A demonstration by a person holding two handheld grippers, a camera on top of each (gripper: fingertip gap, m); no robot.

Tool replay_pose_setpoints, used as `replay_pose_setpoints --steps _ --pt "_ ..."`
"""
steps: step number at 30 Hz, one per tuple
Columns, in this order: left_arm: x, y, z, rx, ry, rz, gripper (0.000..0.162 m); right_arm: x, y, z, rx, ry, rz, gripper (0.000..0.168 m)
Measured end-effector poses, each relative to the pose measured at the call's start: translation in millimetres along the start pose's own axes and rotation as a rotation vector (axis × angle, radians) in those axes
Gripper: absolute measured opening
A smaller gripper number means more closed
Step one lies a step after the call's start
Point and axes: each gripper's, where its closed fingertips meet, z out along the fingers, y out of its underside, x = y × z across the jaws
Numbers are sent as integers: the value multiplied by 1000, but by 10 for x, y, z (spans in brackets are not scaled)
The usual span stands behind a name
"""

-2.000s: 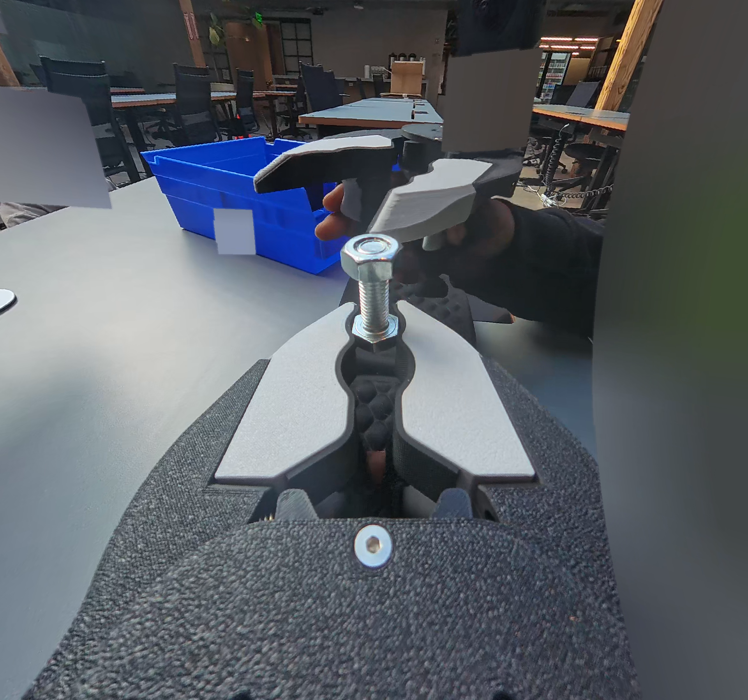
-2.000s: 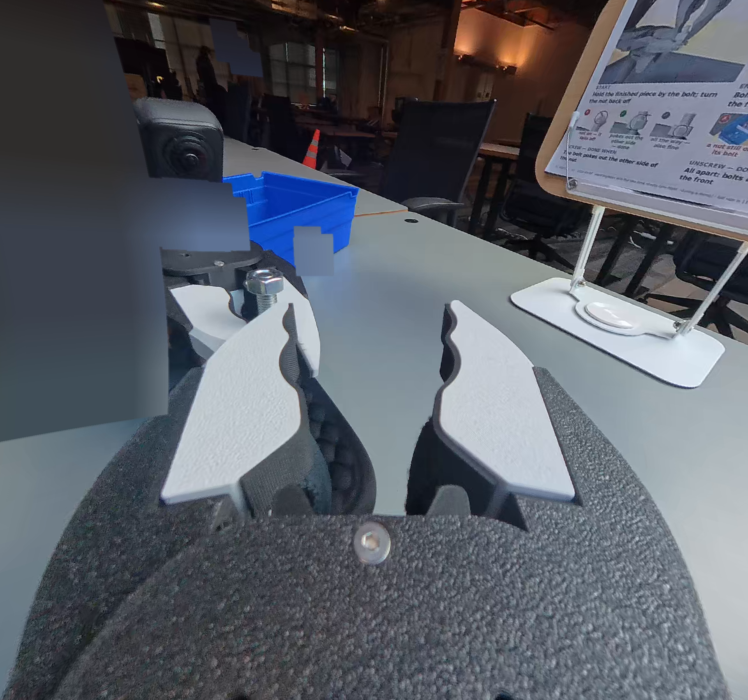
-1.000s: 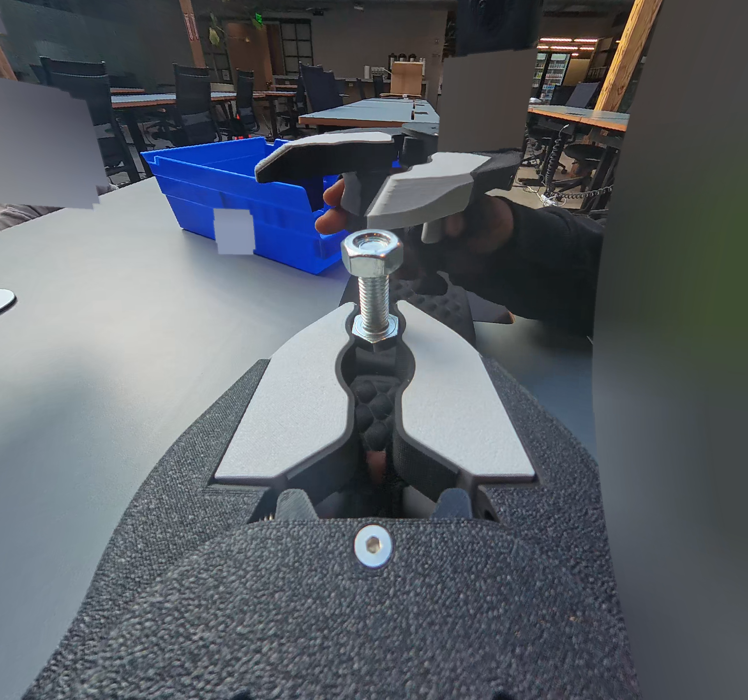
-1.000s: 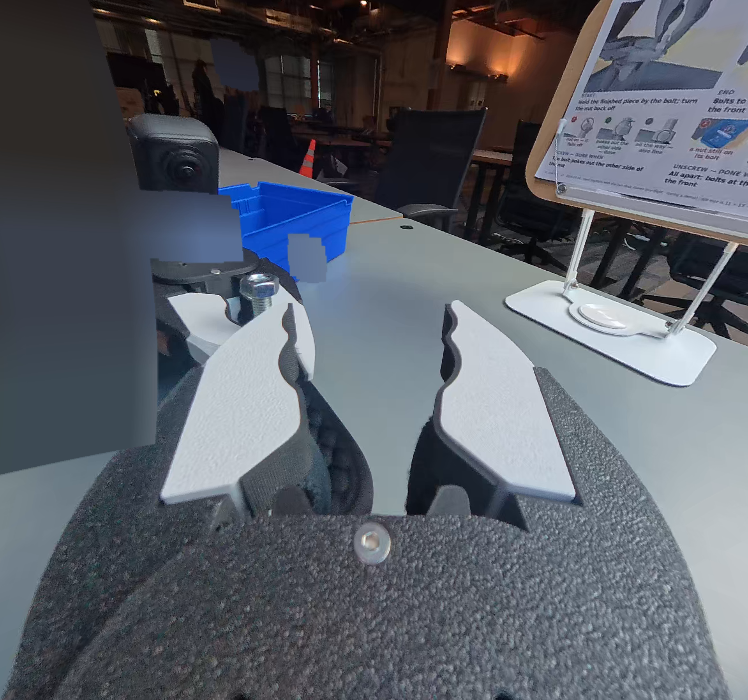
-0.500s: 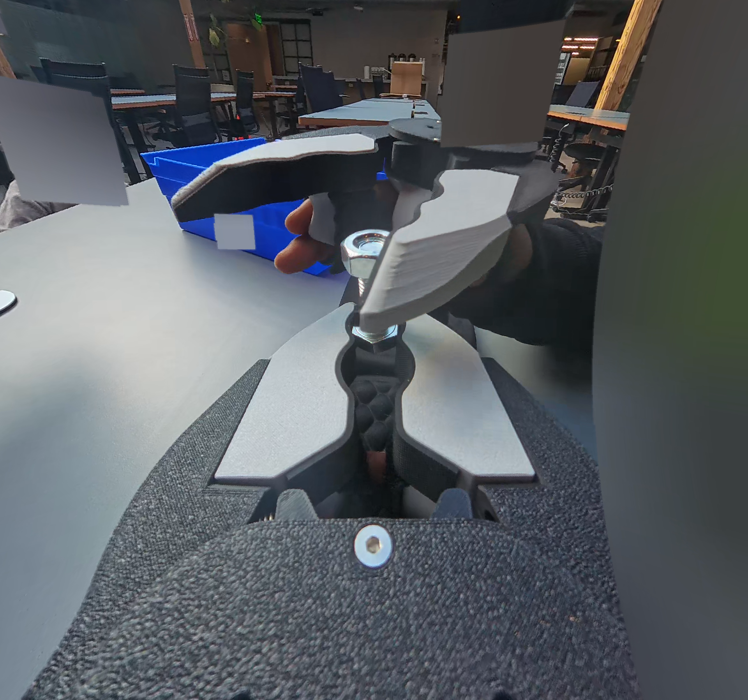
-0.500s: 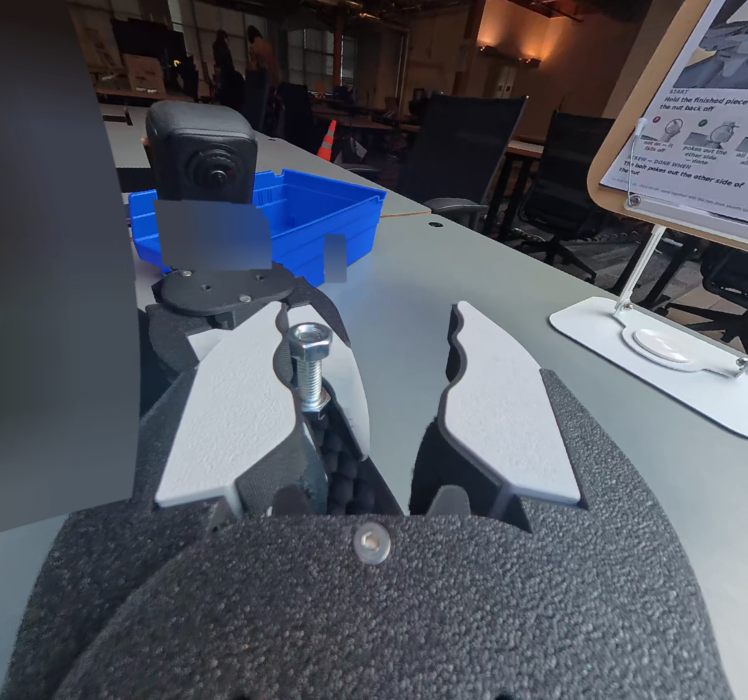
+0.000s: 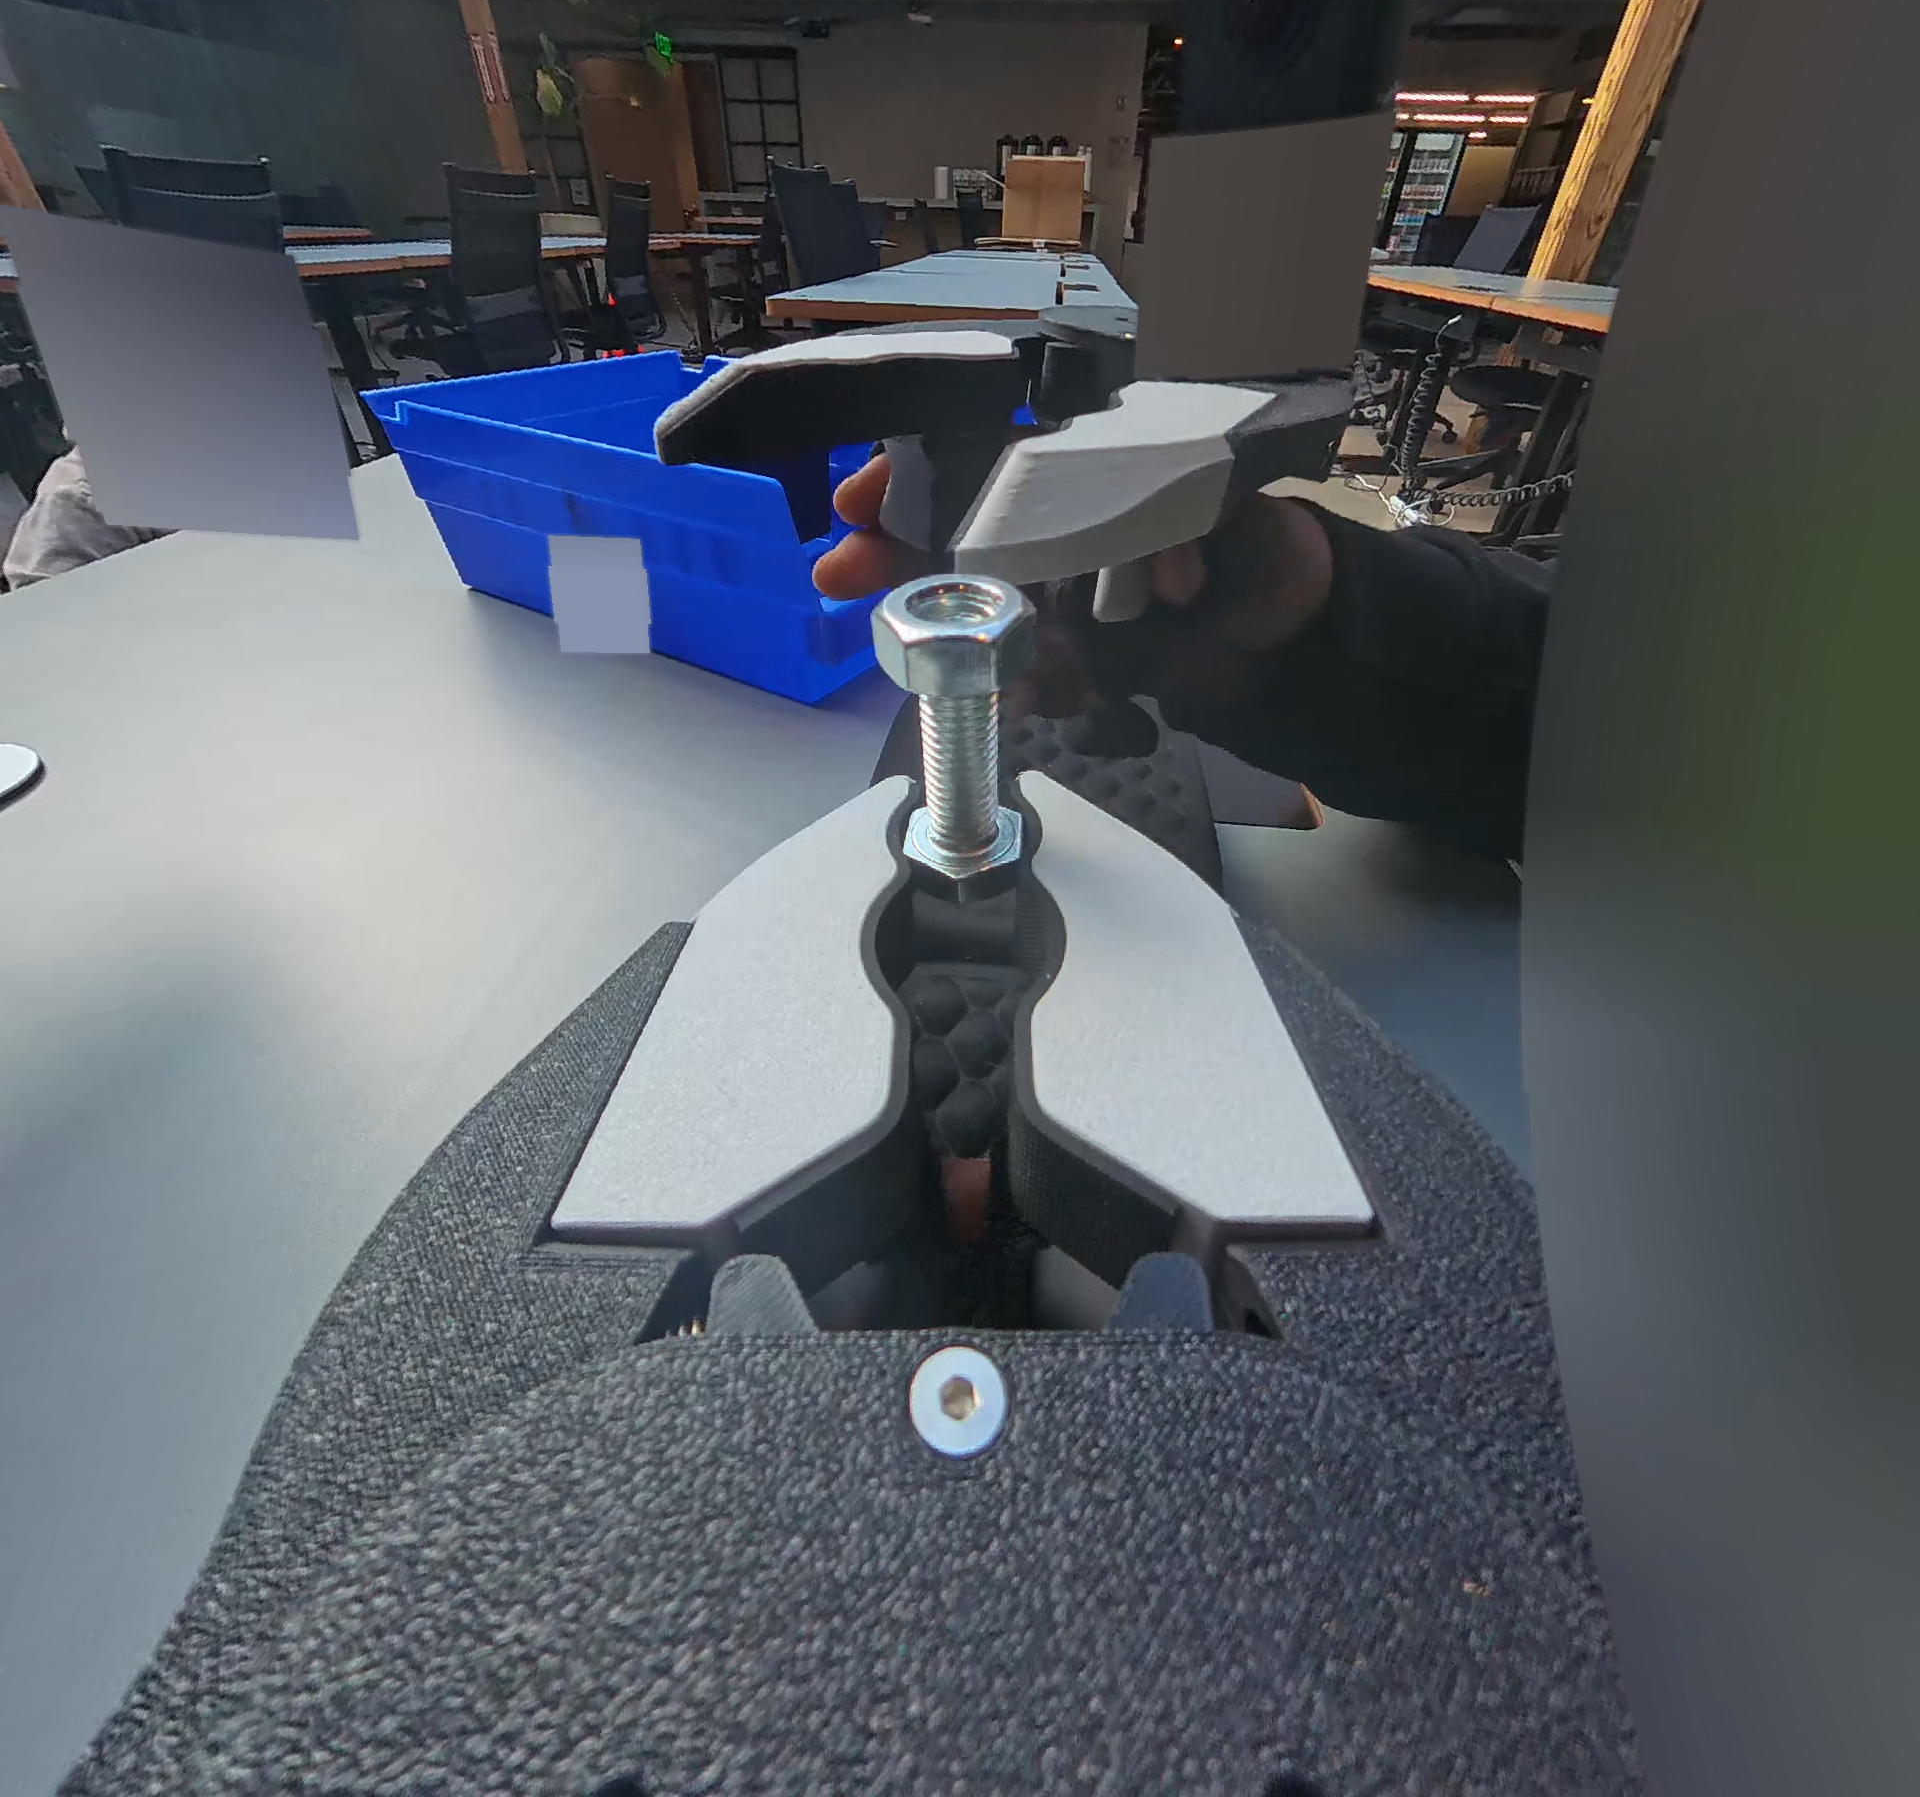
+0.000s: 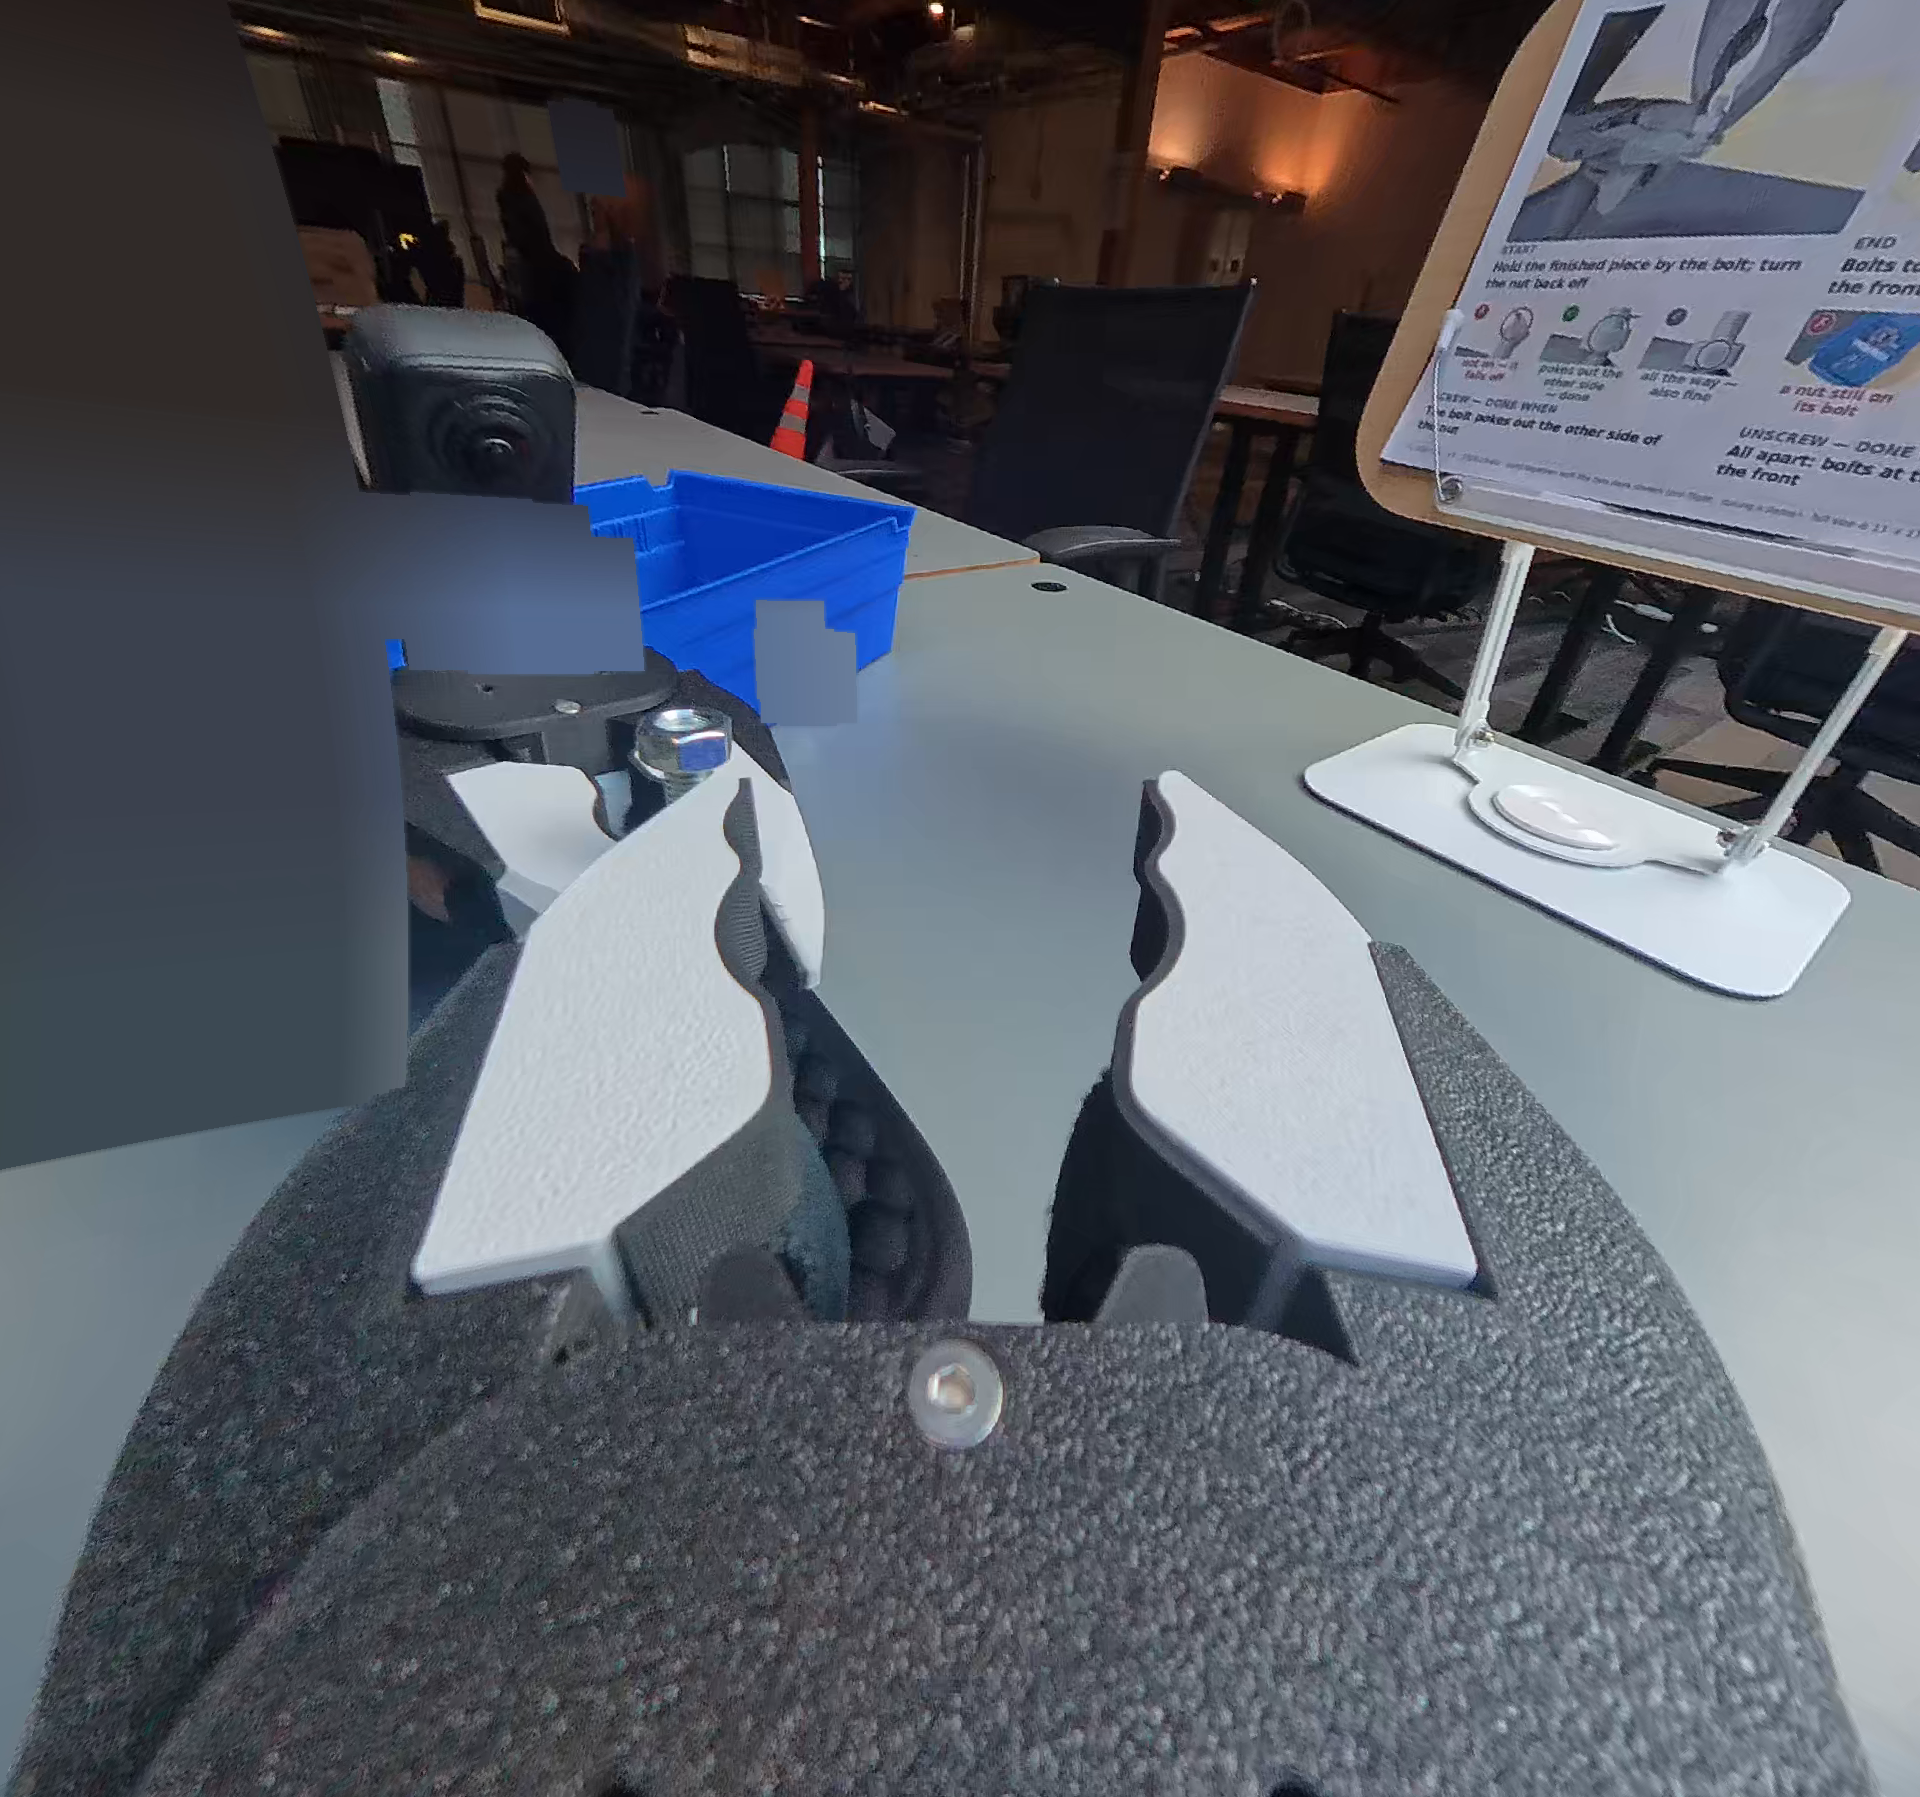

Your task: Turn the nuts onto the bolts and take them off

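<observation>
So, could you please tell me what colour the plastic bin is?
Bright blue plastic bin; left wrist view shows it best.

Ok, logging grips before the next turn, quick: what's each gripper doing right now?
Left gripper: shut on the bolt, nut at its top.
Right gripper: open, holding nothing.

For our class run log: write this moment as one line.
left gripper: shut on bolt | nut: at bolt tip | right gripper: open, apart

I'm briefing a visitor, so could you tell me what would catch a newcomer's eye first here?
First, the shiny bolt standing upright in the shut left claw, a nut at its top end. Just beyond it hovers the open right claw, with a bright blue bin behind on the grey table.
</observation>
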Motion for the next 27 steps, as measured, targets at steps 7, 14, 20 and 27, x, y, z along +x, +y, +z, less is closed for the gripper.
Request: replay_pose_setpoints --steps 7,14,20,27 --pt "0 -2 -2 1 -1 0 14 -329 -55 262 9 -98 -51 77" --pt "3 -7 -5 2 0 1 14 -360 -4 472 -28 -72 -71 74" --pt "3 -3 -4 0 0 0 14 -260 -13 296 -17 -59 -51 76" --pt "0 -8 -8 5 -1 -1 14 -25 0 54 -22 12 -60 71"
